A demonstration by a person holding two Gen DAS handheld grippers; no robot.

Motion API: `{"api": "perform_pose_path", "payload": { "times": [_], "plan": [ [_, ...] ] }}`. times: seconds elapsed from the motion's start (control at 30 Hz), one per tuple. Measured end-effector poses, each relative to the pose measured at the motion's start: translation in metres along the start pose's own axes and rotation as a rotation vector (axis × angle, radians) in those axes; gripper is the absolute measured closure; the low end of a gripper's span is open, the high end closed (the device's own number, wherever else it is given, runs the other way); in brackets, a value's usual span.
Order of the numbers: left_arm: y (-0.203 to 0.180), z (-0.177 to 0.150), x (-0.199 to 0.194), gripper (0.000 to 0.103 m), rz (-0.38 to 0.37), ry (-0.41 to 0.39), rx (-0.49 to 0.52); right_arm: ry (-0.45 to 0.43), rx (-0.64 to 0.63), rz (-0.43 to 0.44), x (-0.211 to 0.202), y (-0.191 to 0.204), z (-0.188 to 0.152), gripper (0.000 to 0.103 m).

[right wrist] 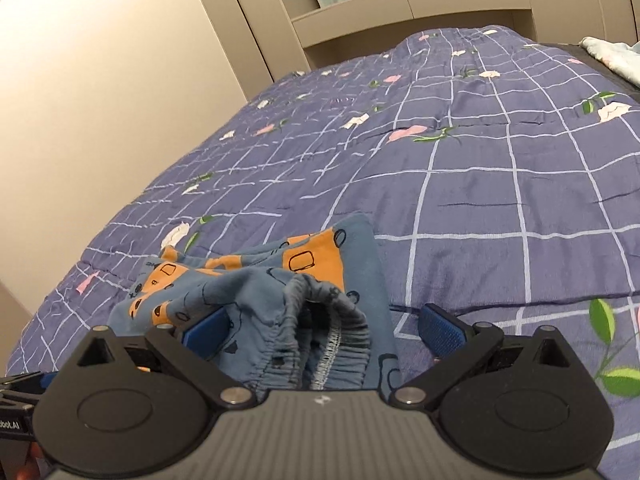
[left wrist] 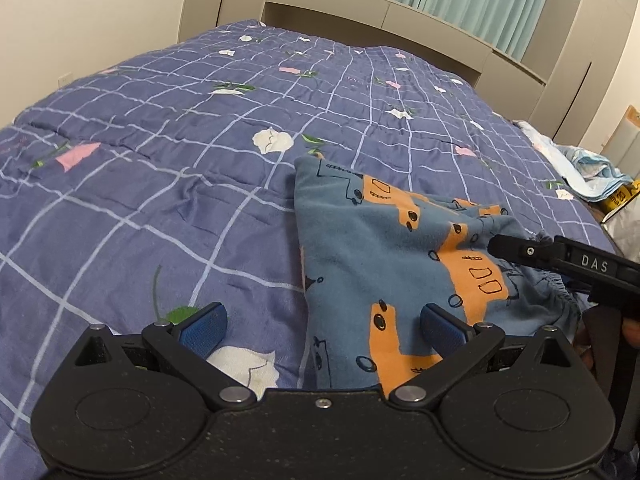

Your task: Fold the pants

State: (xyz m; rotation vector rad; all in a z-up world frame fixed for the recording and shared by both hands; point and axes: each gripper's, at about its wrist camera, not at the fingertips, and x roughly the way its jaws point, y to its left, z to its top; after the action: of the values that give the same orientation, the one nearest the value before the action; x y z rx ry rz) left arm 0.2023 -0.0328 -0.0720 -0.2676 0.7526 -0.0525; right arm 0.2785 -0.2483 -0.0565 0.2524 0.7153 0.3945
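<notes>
Small blue pants [left wrist: 384, 256] printed with orange vehicles lie bunched on the bed. My left gripper [left wrist: 324, 330] is open at the pants' near left edge, its right pad over the cloth and its left pad over the quilt. In the left wrist view the other tool [left wrist: 560, 258] reaches in from the right over the elastic waistband [left wrist: 556, 288]. In the right wrist view the pants [right wrist: 256, 276] lie rumpled with the gathered waistband [right wrist: 320, 340] between the spread pads of my right gripper [right wrist: 322, 334], which is open.
A purple quilt [left wrist: 160, 184] with a white grid and flowers covers the bed. A beige headboard shelf [left wrist: 380, 12] and teal curtains stand behind. Light blue cloth [left wrist: 592, 168] is heaped at the bed's right edge. A beige wall [right wrist: 100, 120] runs along the left.
</notes>
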Motion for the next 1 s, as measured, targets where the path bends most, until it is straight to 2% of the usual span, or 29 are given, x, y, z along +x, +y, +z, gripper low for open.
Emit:
{"api": "perform_pose_path", "payload": {
  "times": [0.13, 0.23, 0.33, 0.5, 0.53, 0.57, 0.67, 0.73, 0.8, 0.87, 1.0],
  "plan": [
    [0.006, 0.002, -0.001, 0.001, -0.031, 0.009, -0.015, -0.013, 0.017, 0.026, -0.004, -0.001, -0.001, 0.000],
    [0.011, 0.006, -0.003, 0.001, -0.077, 0.021, -0.047, -0.042, 0.066, 0.110, -0.010, -0.010, -0.004, 0.000],
    [0.013, 0.008, -0.005, 0.008, -0.132, 0.012, -0.071, -0.051, 0.110, 0.140, -0.013, -0.018, -0.004, 0.003],
    [0.014, 0.012, 0.001, 0.025, -0.190, 0.059, -0.108, -0.069, 0.159, 0.141, -0.017, -0.027, -0.005, 0.022],
    [0.014, 0.012, 0.002, 0.027, -0.191, 0.066, -0.114, -0.072, 0.170, 0.144, -0.018, -0.029, -0.005, 0.031],
    [0.014, 0.012, 0.002, 0.032, -0.191, 0.071, -0.118, -0.074, 0.180, 0.147, -0.018, -0.031, -0.006, 0.041],
    [0.014, 0.015, 0.004, 0.054, -0.195, 0.092, -0.128, -0.074, 0.201, 0.163, -0.019, -0.036, -0.008, 0.052],
    [0.014, 0.017, 0.004, 0.059, -0.186, 0.097, -0.126, -0.079, 0.200, 0.165, -0.020, -0.035, -0.009, 0.059],
    [0.015, 0.020, 0.003, 0.073, -0.182, 0.096, -0.126, -0.090, 0.195, 0.165, -0.022, -0.033, -0.010, 0.067],
    [0.015, 0.022, 0.001, 0.082, -0.179, 0.088, -0.126, -0.105, 0.184, 0.164, -0.024, -0.031, -0.011, 0.075],
    [0.005, 0.030, -0.005, 0.086, -0.163, 0.064, -0.080, -0.149, 0.157, 0.157, -0.032, -0.026, -0.013, 0.081]
  ]
}}
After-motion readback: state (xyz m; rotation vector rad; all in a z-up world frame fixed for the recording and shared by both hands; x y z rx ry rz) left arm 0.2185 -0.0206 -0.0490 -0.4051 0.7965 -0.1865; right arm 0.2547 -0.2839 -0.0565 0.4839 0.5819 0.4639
